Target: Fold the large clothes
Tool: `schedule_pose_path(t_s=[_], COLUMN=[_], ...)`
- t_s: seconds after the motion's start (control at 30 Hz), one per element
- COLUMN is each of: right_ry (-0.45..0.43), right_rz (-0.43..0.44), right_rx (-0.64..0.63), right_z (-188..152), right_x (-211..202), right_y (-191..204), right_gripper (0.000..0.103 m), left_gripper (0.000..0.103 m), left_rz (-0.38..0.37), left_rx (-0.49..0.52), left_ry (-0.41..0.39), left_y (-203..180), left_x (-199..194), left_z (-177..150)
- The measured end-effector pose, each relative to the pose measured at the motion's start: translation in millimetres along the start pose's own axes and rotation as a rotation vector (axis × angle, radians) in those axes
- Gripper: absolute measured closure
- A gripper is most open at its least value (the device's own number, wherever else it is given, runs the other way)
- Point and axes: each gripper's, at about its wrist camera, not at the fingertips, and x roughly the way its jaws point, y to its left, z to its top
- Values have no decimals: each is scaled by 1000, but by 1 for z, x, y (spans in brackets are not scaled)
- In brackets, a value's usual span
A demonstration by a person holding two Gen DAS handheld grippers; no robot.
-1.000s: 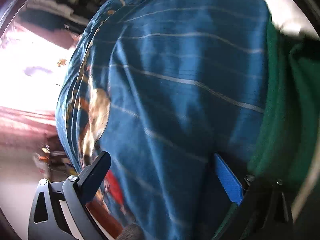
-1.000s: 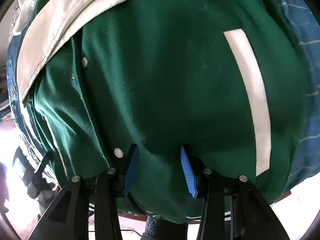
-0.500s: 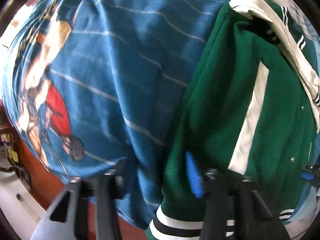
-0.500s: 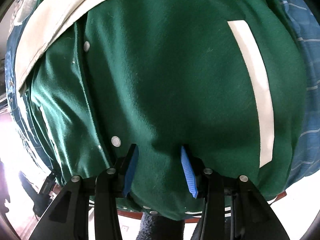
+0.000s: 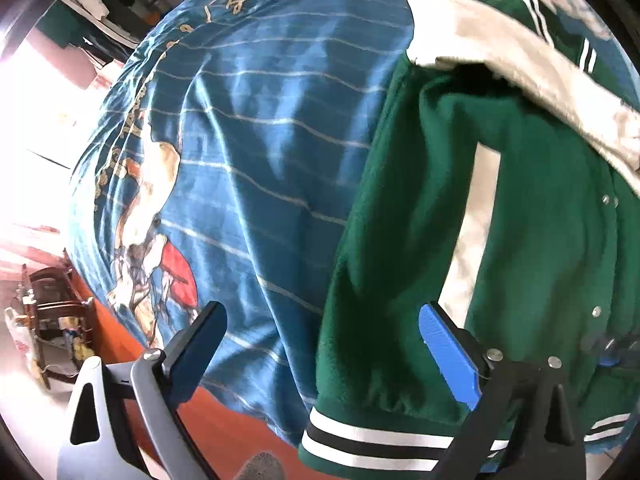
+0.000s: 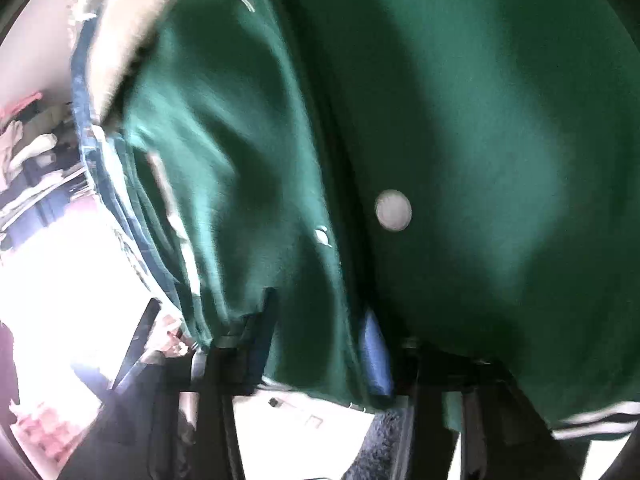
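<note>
A green varsity jacket with white sleeves and a striped hem lies on a blue striped blanket. My left gripper hovers over the jacket's left edge, where it meets the blanket. Its jaws are opening wide, and no pad presses on the cloth. In the right wrist view the jacket fills the frame, with a white snap button near the middle. My right gripper is closing on a fold of the green front near the hem, with cloth bunched between its fingers.
The blanket carries a printed cartoon figure. It covers an orange-red surface whose edge shows at lower left. Dark wooden furniture stands on a bright floor beyond. A grey fuzzy thing sits at the bottom edge.
The left gripper narrowed half a second ago and now stands wide again, drawn back from the cloth. The right wrist view has swung in close to the snap front, where the green fabric now bunches.
</note>
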Motion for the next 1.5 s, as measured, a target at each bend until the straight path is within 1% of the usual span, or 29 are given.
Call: schedule_pose_path(t_s=[0.07,0.13,0.2,0.27,0.33,0.4,0.5,0.53,0.6,0.63,0.7,0.77,0.8,0.83,0.87,0.9,0.93,0.97,1.0,1.07,1.13,1.17,1.23,1.27,1.3,1.37,1.4,1.43,1.5], right_ry=[-46,-84,-31,5,-10,-79,-280,-324,-439,-475,-534,-529,-511,-467,-458,-447,-446,-448,-473,-544,-575,-570,-528,-479,-445,-444,-457,-492,-528], right_rz=[-37,-111,-139,-133,-115,-79,-27,-19,-10,-9,18,51,80,68,52,47,22,24,36,8,-1,-13,-103,-114,-93,-87,-108,-128,-111], right_rx=[-7,-43,-88,-93,-107,-100,-38,-24,15,26,43,44,39,41,51,44,19,1,-18,-9,26,34,46,60,87,108,99,73,1], right_z=[-7,-14,-10,-7,-5,-1,25,37,75,92,137,172,188,210,219,227,231,231,225,208,196,194,200,205,209,210,208,201,191], right_x=[-1,-10,-5,-7,-27,-60,-138,-156,-199,-211,-236,-244,-241,-232,-231,-225,-221,-221,-229,-249,-267,-270,-264,-258,-258,-267,-275,-288,-302], right_y=[-2,-1,-2,0,4,3,-12,-18,-33,-38,-48,-55,-55,-57,-52,-54,-53,-52,-52,-53,-65,-70,-80,-85,-94,-96,-92,-85,-73], right_gripper=[98,98,98,92,86,69,53,52,49,47,36,36,36,36,42,71,88,92,93,93,93,93,90,89,84,77,74,73,66], left_gripper=[4,4,4,4,4,4,4,4,4,4,4,4,4,4,4,4,4,4,4,4,4,4,4,4,4,2,2,2,2], left_rz=[-12,1,33,46,55,66,74,83,104,116,132,140,136,123,135,152,170,183,193,202,223,241,274,294,315,316,322,328,352], left_rx=[-6,6,32,61,89,90,82,77,55,47,34,25,20,21,33,43,55,61,64,58,54,54,45,42,37,31,30,31,46], left_ry=[9,-9,-12,2,-14,-47,-118,-144,-212,-236,-261,-270,-278,-291,-298,-298,-299,-295,-289,-281,-270,-259,-236,-217,-193,-175,-179,-189,-203], left_y=[-9,-18,-30,-42,-59,-75,-108,-121,-144,-154,-176,-191,-197,-201,-205,-208,-212,-214,-215,-216,-218,-219,-221,-221,-221,-222,-223,-224,-228], left_x=[-4,-10,-8,-9,-20,-34,-50,-53,-54,-53,-44,-35,-33,-32,-31,-31,-30,-30,-30,-31,-27,-22,-8,1,14,30,32,32,31], left_z=[-3,-13,-18,-21,-23,-15,15,30,65,80,116,147,157,165,170,173,175,176,175,174,175,177,184,188,192,196,197,197,195])
